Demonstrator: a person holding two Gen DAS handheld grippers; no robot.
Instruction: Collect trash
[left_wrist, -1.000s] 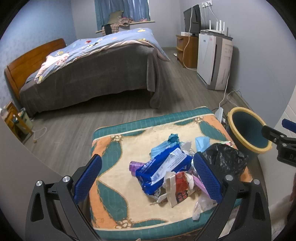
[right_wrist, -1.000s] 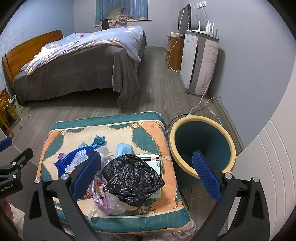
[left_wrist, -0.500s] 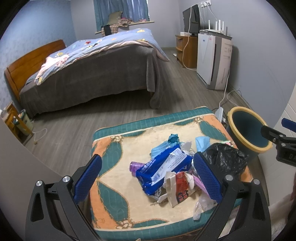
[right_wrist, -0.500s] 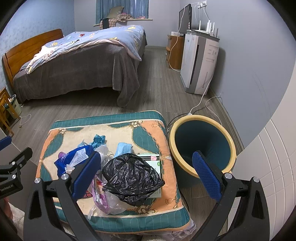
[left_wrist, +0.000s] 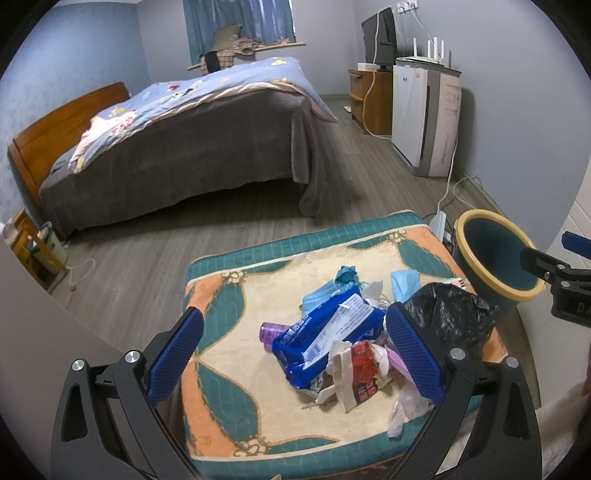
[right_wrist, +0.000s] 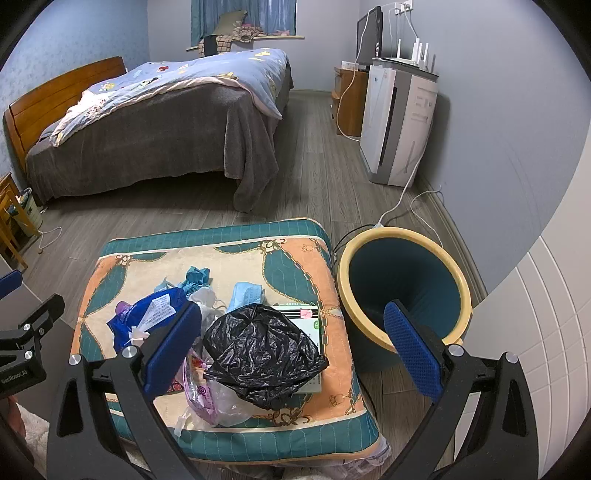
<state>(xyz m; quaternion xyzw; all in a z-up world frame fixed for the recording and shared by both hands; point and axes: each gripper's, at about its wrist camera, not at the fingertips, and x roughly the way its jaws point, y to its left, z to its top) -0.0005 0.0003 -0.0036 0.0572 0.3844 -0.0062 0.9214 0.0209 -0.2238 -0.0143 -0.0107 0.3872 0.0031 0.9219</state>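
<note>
A pile of trash lies on a patterned cushion (left_wrist: 236, 376) (right_wrist: 288, 254): a blue wrapper (left_wrist: 328, 332) (right_wrist: 147, 314), a crumpled black bag (left_wrist: 450, 317) (right_wrist: 262, 354), a red and white wrapper (left_wrist: 362, 380), a purple bottle (left_wrist: 269, 330), blue tissues (left_wrist: 402, 284) (right_wrist: 245, 295) and a clear plastic bag (right_wrist: 218, 398). A teal bin with a yellow rim (left_wrist: 495, 258) (right_wrist: 402, 284) stands on the floor to the cushion's right. My left gripper (left_wrist: 295, 354) is open above the pile. My right gripper (right_wrist: 291, 350) is open above the black bag and the bin's near edge. Both are empty.
A bed (left_wrist: 177, 147) stands behind the cushion across bare wood floor. A white appliance (left_wrist: 424, 114) (right_wrist: 399, 122) and a wooden cabinet (left_wrist: 369, 99) line the right wall. White cables (right_wrist: 406, 199) run along the floor near the bin. A low shelf (left_wrist: 33, 247) is at the left.
</note>
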